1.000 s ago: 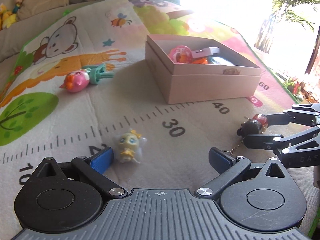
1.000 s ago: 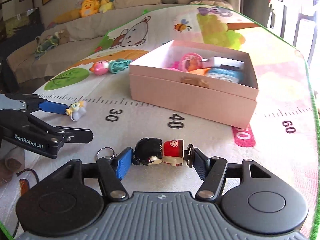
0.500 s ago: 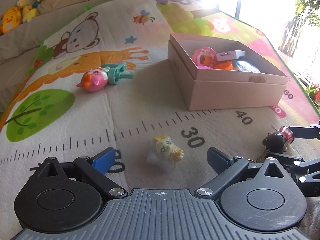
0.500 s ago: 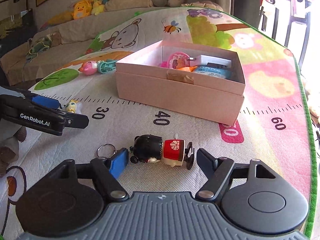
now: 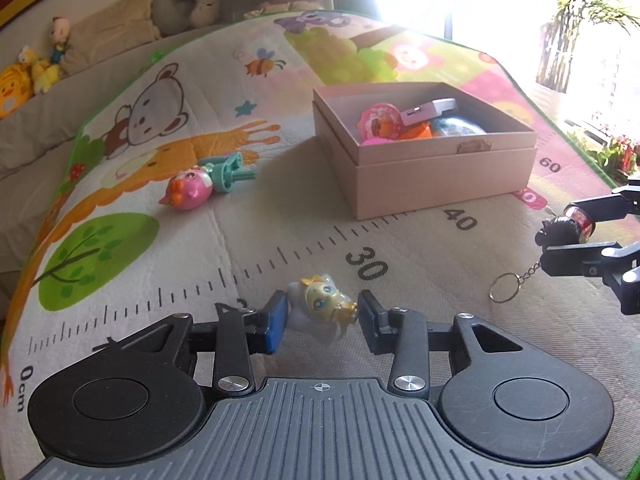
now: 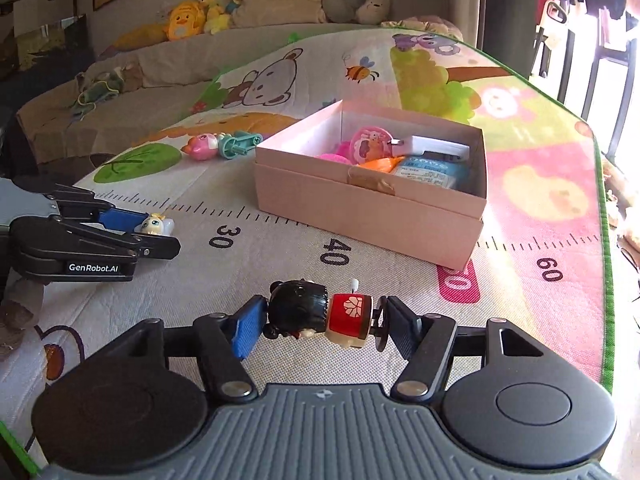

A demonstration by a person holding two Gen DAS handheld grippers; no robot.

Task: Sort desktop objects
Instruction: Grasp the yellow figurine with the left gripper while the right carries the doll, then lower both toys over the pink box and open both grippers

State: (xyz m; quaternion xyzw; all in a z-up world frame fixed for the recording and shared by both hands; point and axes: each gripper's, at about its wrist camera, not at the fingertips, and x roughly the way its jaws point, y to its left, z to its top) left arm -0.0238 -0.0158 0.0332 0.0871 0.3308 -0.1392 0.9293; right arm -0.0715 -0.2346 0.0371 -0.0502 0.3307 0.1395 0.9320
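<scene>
Left gripper (image 5: 322, 314): jaws just closed, now clamped on small yellow doll (image 5: 326, 306), pads pressing both sides. Doll held over play mat (image 5: 280, 208), near side of pink box (image 5: 424, 152), above ruler print close to the 30 mark.

Right gripper (image 6: 320, 318): jaws just narrowed, now gripping black-haired doll (image 6: 320, 314) lengthwise, head against blue pad, wind-up knob end against other pad. Held clear of mat, on near side of box by the 40 mark. Key ring (image 5: 505, 287) dangling on short chain below this doll, seen from left wrist view.

Box open, standing on mat beyond both grippers. Inside: pink round toy (image 6: 370, 143), white flat gadget (image 6: 434, 147), blue packet (image 6: 432, 170), something orange, partly hidden.

Pink bird toy (image 5: 188, 190) lying on mat left of box, well apart from it, touching teal plastic piece (image 5: 228, 168).

Stuffed toys (image 6: 200, 16) and cushions on sofa far behind box.
</scene>
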